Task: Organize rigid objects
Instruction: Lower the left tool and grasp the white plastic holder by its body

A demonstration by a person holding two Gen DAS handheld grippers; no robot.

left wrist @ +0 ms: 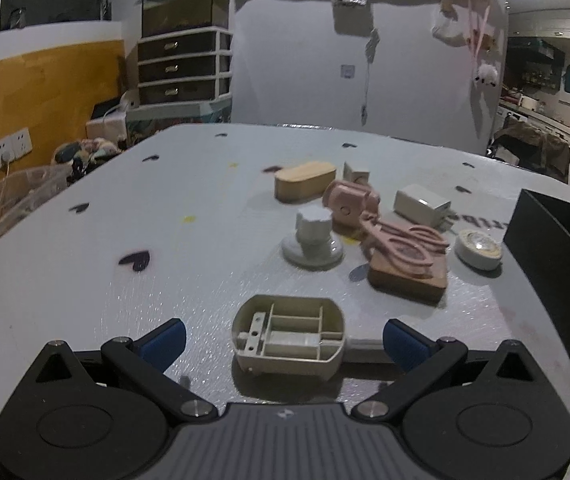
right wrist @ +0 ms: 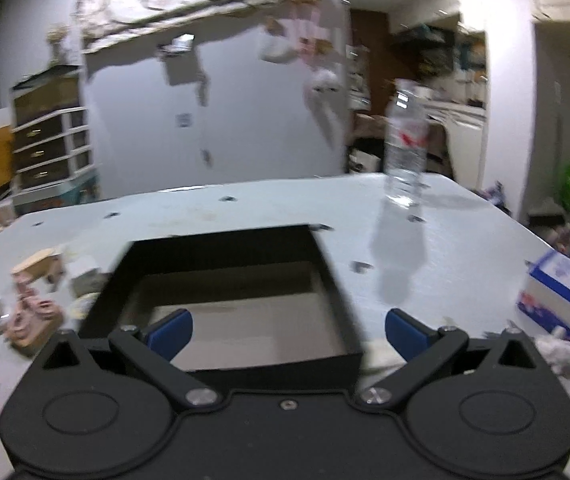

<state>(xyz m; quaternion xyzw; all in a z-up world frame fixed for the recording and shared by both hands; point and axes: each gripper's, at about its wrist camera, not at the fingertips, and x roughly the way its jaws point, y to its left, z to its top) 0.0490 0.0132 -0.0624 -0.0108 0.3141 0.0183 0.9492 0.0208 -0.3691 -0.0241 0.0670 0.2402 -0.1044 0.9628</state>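
My left gripper [left wrist: 284,342] is open, its blue fingertips on either side of a beige plastic housing [left wrist: 289,338] that lies open side up on the white table [left wrist: 189,248]. Beyond it lie a white knob on a round base [left wrist: 312,238], pink scissors [left wrist: 401,246] on a wooden block [left wrist: 407,278], a pink gadget [left wrist: 349,202], a wooden oval box [left wrist: 305,181], a white charger [left wrist: 421,203] and a round white puck [left wrist: 478,249]. My right gripper [right wrist: 288,334] is open and empty, over the near edge of an open black box [right wrist: 221,254]. The right wrist view is blurred.
The black box [left wrist: 553,248] also shows at the right in the left wrist view. A clear water bottle [right wrist: 405,144] stands at the table's far right. A blue-and-white carton [right wrist: 565,300] lies at the right edge. A clear bin [left wrist: 9,196] sits off the table's left side.
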